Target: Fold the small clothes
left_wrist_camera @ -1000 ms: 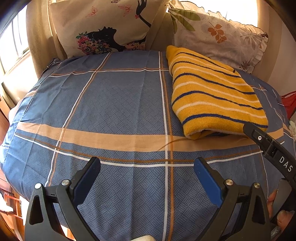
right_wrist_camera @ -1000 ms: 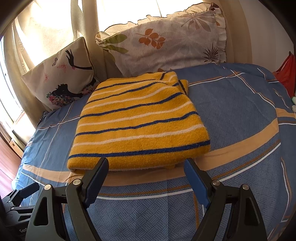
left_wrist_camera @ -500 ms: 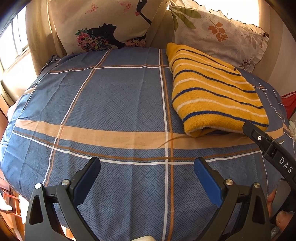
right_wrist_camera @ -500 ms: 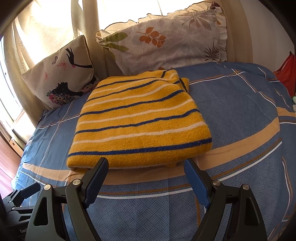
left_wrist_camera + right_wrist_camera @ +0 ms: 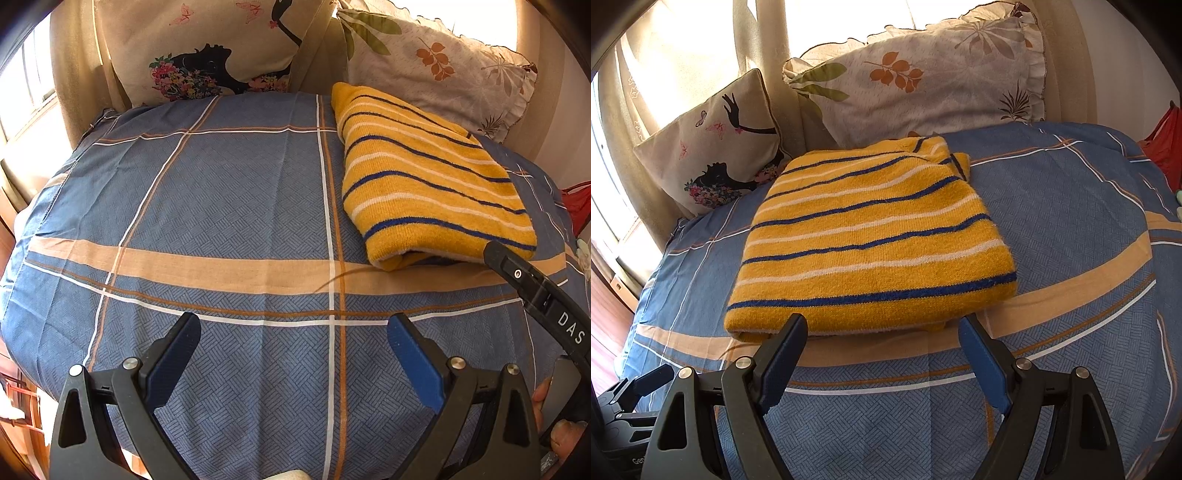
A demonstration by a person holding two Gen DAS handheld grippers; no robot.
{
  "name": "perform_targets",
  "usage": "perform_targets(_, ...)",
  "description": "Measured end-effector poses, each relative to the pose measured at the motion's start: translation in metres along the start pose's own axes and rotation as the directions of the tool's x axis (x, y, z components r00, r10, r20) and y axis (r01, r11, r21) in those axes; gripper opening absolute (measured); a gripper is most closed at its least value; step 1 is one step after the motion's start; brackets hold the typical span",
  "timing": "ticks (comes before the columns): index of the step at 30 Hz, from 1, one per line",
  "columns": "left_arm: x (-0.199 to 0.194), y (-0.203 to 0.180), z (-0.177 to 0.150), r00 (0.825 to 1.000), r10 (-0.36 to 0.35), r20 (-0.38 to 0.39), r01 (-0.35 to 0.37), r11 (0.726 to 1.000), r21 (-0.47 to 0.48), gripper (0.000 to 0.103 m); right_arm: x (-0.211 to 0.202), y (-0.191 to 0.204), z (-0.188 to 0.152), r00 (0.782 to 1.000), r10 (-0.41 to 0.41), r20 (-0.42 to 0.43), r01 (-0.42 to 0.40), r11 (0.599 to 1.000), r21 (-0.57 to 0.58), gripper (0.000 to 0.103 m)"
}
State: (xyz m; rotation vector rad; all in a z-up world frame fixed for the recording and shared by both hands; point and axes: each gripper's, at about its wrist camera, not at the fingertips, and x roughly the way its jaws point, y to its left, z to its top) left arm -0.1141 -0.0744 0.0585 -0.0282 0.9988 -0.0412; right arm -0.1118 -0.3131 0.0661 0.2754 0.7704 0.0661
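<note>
Yellow sweater (image 5: 871,236), collar toward pillows (image 5: 923,70)

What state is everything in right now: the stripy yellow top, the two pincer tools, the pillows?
Yellow striped sweater: folded into a flat rectangle, lying on the bed, not held.
Left gripper: open, empty, over bare bedsheet.
Right gripper: open, empty, at the sweater's near edge.
Silhouette cushion: propped upright at the head of the bed.
Leaf-print pillow: propped upright behind the sweater.
</note>
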Motion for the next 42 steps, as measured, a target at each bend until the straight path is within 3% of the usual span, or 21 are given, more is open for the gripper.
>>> perform_targets(42, -0.0041, 0.0019, -0.0029, 1.000, -0.015, 0.003, 0.015, 1.000, -0.021, 0.101, -0.0075, 0.0080, -0.0046, 1.000, 0.007, 0.018, -0.007, 1.000, -0.017, 0.089)
